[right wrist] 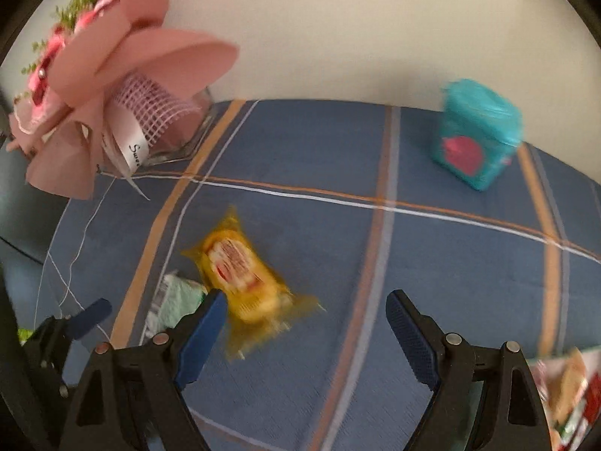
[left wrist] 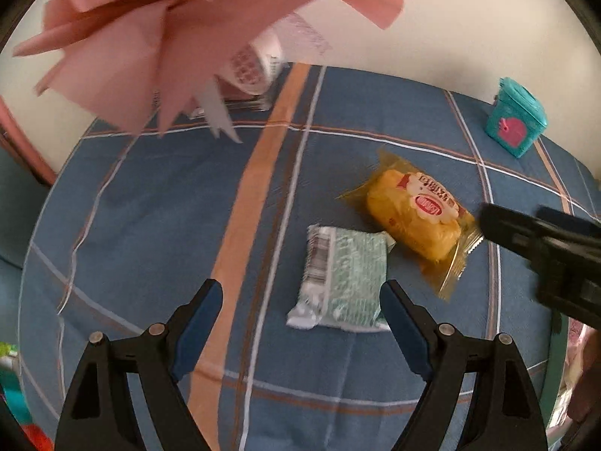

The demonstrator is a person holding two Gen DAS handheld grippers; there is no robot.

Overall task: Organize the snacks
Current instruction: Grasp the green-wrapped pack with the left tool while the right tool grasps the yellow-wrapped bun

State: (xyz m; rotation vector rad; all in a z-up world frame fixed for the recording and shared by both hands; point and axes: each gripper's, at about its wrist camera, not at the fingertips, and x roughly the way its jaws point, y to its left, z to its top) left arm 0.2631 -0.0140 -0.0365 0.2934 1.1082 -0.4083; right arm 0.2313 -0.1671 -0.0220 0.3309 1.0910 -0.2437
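Note:
A yellow wrapped cake [left wrist: 415, 221] [right wrist: 240, 274] lies on the blue plaid tablecloth [left wrist: 169, 203]. Touching its near-left end is a pale green snack packet [left wrist: 343, 282] [right wrist: 174, 298]. My left gripper [left wrist: 300, 297] hovers open above the cloth, its right finger just over the green packet's right edge and its left finger over bare cloth. My right gripper [right wrist: 306, 306] is open too, its left fingertip over the yellow cake's near end; in the left wrist view it enters as a dark shape [left wrist: 541, 248] beside the cake. Nothing is held by either gripper.
A pink paper bouquet [left wrist: 157, 37] [right wrist: 94, 86] in a glass jar [right wrist: 180, 131] stands at the back left. A teal container [left wrist: 514, 116] [right wrist: 475, 143] with a pink mark stands at the back right. More colourful snack wrappers [right wrist: 567, 394] show at the right edge.

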